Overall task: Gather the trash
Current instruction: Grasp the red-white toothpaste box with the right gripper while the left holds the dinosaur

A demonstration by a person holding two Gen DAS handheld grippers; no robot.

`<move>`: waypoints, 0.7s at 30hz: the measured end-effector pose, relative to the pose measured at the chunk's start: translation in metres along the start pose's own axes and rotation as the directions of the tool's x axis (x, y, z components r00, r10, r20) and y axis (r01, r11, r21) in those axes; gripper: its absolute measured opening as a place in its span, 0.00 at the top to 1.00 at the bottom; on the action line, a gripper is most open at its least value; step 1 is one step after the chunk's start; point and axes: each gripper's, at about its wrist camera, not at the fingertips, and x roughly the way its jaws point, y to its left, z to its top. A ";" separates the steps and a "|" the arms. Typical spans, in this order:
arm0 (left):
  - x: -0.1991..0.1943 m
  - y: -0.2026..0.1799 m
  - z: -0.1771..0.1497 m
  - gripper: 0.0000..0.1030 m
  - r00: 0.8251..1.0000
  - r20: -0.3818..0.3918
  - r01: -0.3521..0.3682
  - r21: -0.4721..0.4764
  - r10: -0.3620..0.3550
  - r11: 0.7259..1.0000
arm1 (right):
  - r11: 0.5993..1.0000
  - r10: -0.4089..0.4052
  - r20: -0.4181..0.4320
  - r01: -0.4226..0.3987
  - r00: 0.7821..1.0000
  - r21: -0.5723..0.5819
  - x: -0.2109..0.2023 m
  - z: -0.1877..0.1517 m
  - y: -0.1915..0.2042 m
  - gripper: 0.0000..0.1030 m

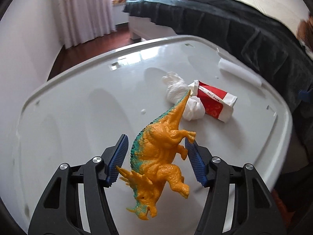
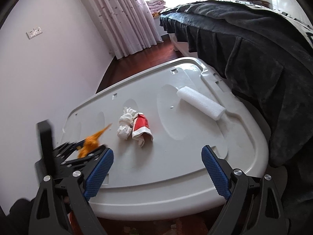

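Note:
An orange toy dinosaur (image 1: 158, 152) with a teal back lies between the jaws of my left gripper (image 1: 156, 143). The jaws are spread and the blue pads (image 1: 119, 158) stand just beside it; whether they touch it I cannot tell. Beyond it on the white lid (image 1: 78, 101) lie a crumpled white tissue (image 1: 176, 88) and a red and white wrapper (image 1: 213, 101). A white foam roll (image 1: 240, 72) lies at the far right. My right gripper (image 2: 156, 156) is open and empty above the lid's near edge. From there I see the tissue (image 2: 125, 125), the wrapper (image 2: 141, 129), the foam roll (image 2: 201, 102) and the blurred dinosaur (image 2: 92, 141).
The white lid (image 2: 176, 176) tops a storage box beside a bed with a dark blanket (image 2: 254, 49). A white wall (image 2: 49, 68), curtains (image 2: 121, 15) and red wood floor (image 2: 146, 60) lie beyond. My left gripper's black body (image 2: 58, 156) shows at the left.

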 end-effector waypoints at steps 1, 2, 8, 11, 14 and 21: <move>-0.008 0.002 -0.003 0.43 1.000 0.004 -0.008 -0.029 0.008 1.000 | 1.000 -0.003 -0.001 0.003 1.000 0.000 0.001 0.000 0.000 0.13; -0.017 0.005 -0.007 0.43 1.000 0.004 -0.016 -0.062 0.016 0.998 | 1.000 -0.011 -0.005 0.011 1.000 -0.006 0.003 -0.001 0.001 0.13; -0.082 -0.001 -0.035 0.43 0.997 -0.004 -0.080 -0.200 0.081 0.977 | 0.987 -0.057 -0.077 0.045 0.995 -0.153 0.034 -0.006 0.023 0.13; -0.108 -0.013 -0.055 0.43 0.994 0.009 -0.107 -0.227 0.112 0.968 | 0.946 -0.086 -0.061 0.062 0.994 -0.320 0.052 -0.005 0.042 0.13; -0.126 -0.025 -0.079 0.43 0.990 0.040 -0.121 -0.240 0.134 0.963 | 0.900 -0.092 -0.046 0.064 0.995 -0.431 0.077 -0.004 0.050 0.13; -0.115 -0.033 -0.095 0.42 0.989 0.046 -0.131 -0.206 0.143 0.970 | 0.892 -0.118 -0.098 0.062 0.988 -0.448 0.123 0.000 0.047 0.22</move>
